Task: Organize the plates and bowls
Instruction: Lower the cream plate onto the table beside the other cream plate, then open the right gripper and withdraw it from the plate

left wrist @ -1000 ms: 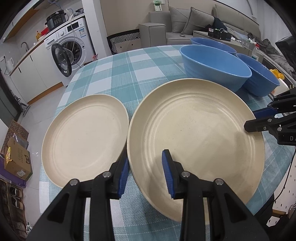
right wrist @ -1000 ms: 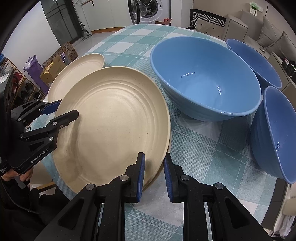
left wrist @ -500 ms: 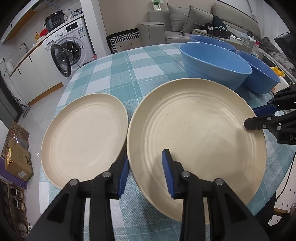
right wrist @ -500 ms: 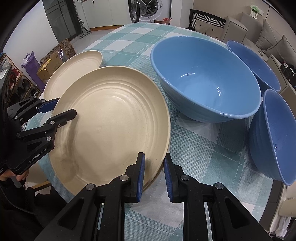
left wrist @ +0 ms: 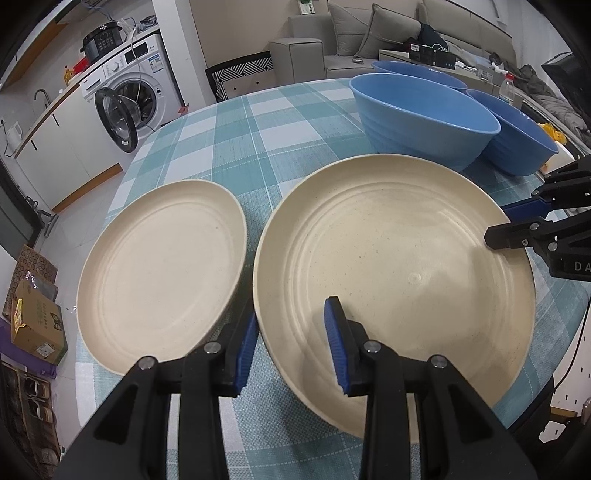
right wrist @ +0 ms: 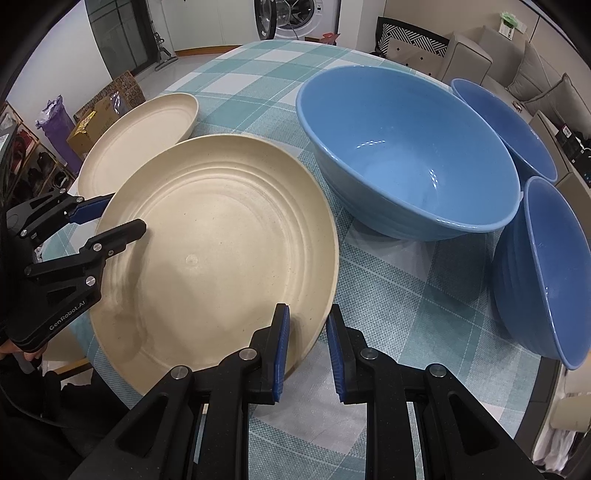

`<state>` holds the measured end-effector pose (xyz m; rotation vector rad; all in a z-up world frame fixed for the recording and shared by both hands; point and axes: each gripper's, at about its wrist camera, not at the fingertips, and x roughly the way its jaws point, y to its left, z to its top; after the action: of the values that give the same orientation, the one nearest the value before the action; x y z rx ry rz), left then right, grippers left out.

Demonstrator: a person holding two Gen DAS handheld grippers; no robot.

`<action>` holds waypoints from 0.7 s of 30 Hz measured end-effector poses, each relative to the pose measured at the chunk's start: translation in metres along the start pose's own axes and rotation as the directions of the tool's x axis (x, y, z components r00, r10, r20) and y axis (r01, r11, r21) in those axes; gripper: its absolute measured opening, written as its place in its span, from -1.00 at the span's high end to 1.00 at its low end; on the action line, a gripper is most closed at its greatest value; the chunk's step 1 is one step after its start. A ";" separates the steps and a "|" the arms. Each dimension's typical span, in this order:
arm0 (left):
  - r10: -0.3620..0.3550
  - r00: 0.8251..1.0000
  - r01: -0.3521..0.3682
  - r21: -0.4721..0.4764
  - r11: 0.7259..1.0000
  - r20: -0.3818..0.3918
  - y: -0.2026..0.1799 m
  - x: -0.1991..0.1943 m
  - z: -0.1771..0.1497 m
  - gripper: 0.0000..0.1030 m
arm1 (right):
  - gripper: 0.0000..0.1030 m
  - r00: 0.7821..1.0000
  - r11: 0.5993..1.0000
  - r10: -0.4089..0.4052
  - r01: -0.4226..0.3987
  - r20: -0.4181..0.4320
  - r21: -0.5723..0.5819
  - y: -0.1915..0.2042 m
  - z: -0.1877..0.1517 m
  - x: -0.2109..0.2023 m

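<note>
Round table (left wrist: 229, 155) under a teal-and-white checked cloth, carrying two cream plates and three blue bowls. Large cream plate (left wrist: 399, 258), ribbed with concentric rings, at the near edge of the table and tilted, with its shadow on the cloth beneath; gripped on opposite sides by both tongs. Left gripper (left wrist: 291, 343): jaws clamped across the plate's near rim, one blue pad inside the well, the other outside below the rim. Right gripper (right wrist: 306, 350): jaws drawn close together and pinching the plate's rim, one pad on the inner face, the other on the outer; it appears in the left wrist view at the plate's right edge. Smaller cream plate (left wrist: 162, 273), flat on the cloth just beside the large plate, to its left, overhanging the table edge slightly. Large blue bowl (right wrist: 406, 151), upright, just beyond the large plate. Second blue bowl (right wrist: 506, 125) behind it, close against its side. Third blue bowl (right wrist: 546, 269) to the right, tipped on its side. Washing machine (left wrist: 129, 99) with its door open, and a grey sofa (left wrist: 388, 33), in the background.
</note>
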<state>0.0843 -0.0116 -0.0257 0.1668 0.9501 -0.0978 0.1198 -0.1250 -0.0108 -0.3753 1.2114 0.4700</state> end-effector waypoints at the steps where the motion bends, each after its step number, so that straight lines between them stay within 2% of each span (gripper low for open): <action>1: 0.001 1.000 -0.001 0.002 1.000 -0.002 0.000 0.001 0.000 0.34 | 0.60 1.000 1.000 0.000 0.000 -0.001 0.000 0.000 0.000 0.001; 17: 0.015 1.000 -0.015 0.019 1.000 -0.003 -0.003 0.004 -0.001 0.30 | 0.60 1.000 0.999 -0.031 0.031 -0.006 -0.010 0.005 -0.003 0.004; 21: 0.031 1.000 -0.031 0.037 0.999 -0.003 -0.005 0.002 -0.002 0.21 | 0.55 0.999 0.999 -0.037 0.037 -0.007 -0.017 0.007 -0.002 0.005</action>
<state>0.0832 -0.0158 -0.0294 0.2159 0.9493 -0.0868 0.1160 -0.1197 -0.0162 -0.4135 1.2059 0.4480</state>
